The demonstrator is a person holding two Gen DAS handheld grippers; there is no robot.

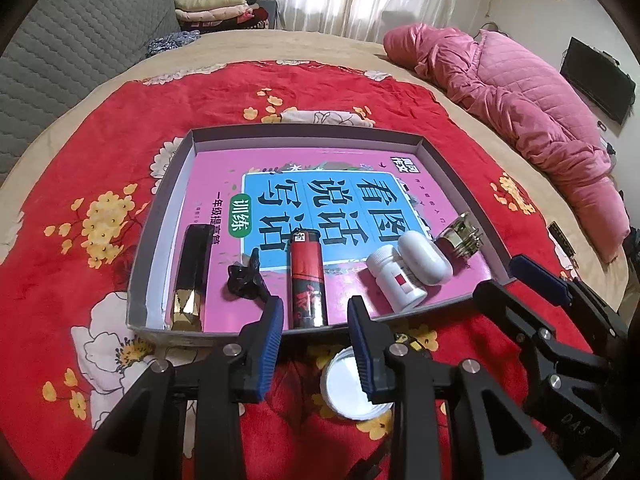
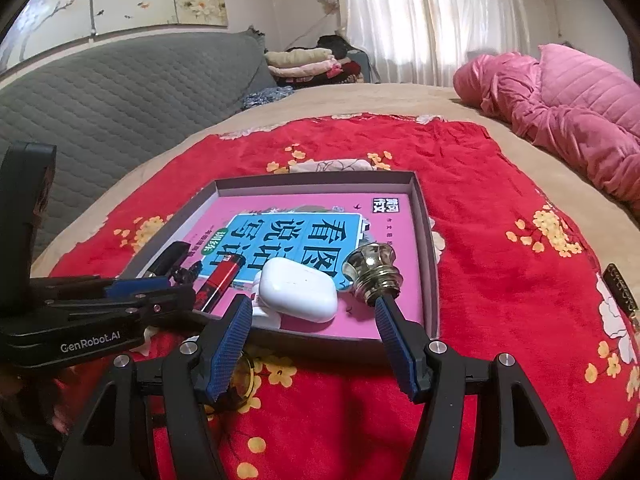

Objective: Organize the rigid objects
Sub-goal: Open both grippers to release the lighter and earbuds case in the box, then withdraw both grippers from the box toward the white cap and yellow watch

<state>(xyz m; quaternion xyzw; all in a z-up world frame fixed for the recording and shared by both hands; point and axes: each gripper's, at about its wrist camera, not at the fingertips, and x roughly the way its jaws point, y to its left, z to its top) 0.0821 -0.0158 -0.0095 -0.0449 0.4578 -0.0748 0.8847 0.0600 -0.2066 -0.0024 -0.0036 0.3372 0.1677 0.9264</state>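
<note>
1. Tray [image 1: 158, 216] of grey card, seen from the left wrist, lay on the red blanket [image 1: 80, 152] with a pink book [image 1: 320, 200] as its floor. On the book lay six small things: one black and gold bar [image 1: 192, 276], one black clip [image 1: 244, 280], one red lighter [image 1: 307, 280], one white pill bottle [image 1: 396, 282], one white earbud case [image 1: 424, 256] and one brass knob [image 1: 460, 240]. The left gripper [image 1: 316, 344] was released, its jaws apart just short of the lighter and touching nothing. One white lid [image 1: 348, 384] lay outside the tray, beneath its fingers.

2. From the right wrist, the right gripper [image 2: 316, 340] hung wide and empty before the tray's near wall [image 2: 320, 338]. The earbud case [image 2: 298, 290] looked light, hard and slippery, best pinched across its flat sides. The knob [image 2: 372, 272] looked heavier and apt to roll; its grooved neck seemed the surest hold.
</note>
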